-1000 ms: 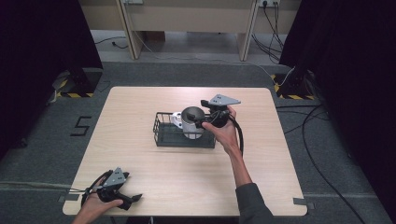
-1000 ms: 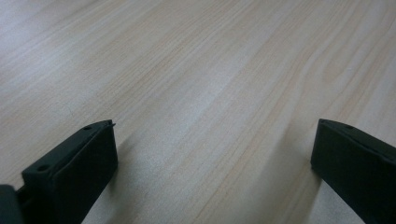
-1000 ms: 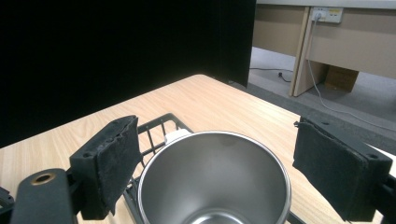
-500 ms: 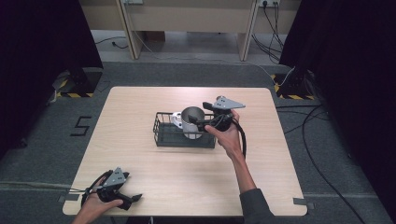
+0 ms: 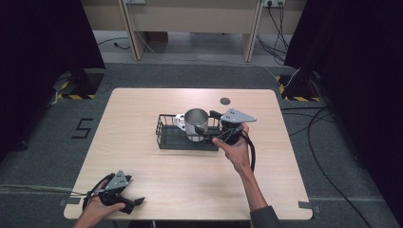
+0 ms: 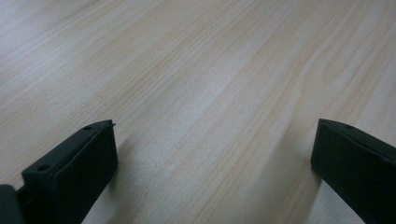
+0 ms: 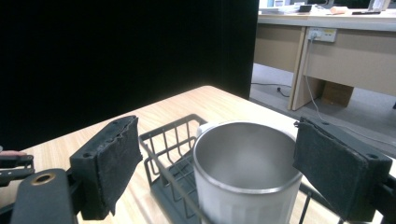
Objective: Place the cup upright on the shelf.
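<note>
A steel cup (image 5: 196, 121) stands upright in a black wire basket (image 5: 166, 135) at the middle of the table; a white mug (image 5: 179, 121) sits behind it in the same basket. My right gripper (image 5: 205, 122) is open at the cup's right side, jaws set wide. In the right gripper view the steel cup (image 7: 245, 172) sits between and just ahead of the gripper (image 7: 217, 140), touching neither pad, with the basket (image 7: 163, 140) around it. My left gripper (image 5: 134, 191) rests open on the table's near left corner; the left gripper view has the gripper (image 6: 212, 154) over bare wood.
A small dark disc (image 5: 225, 100) lies on the wooden table (image 5: 142, 102) behind the basket. Desk legs and cables stand on the floor beyond the far edge. Black curtains flank both sides.
The steel cup, tilted before, now stands upright in the basket with its mouth up. My right gripper has drawn slightly right and toward the person. The left gripper has not moved.
</note>
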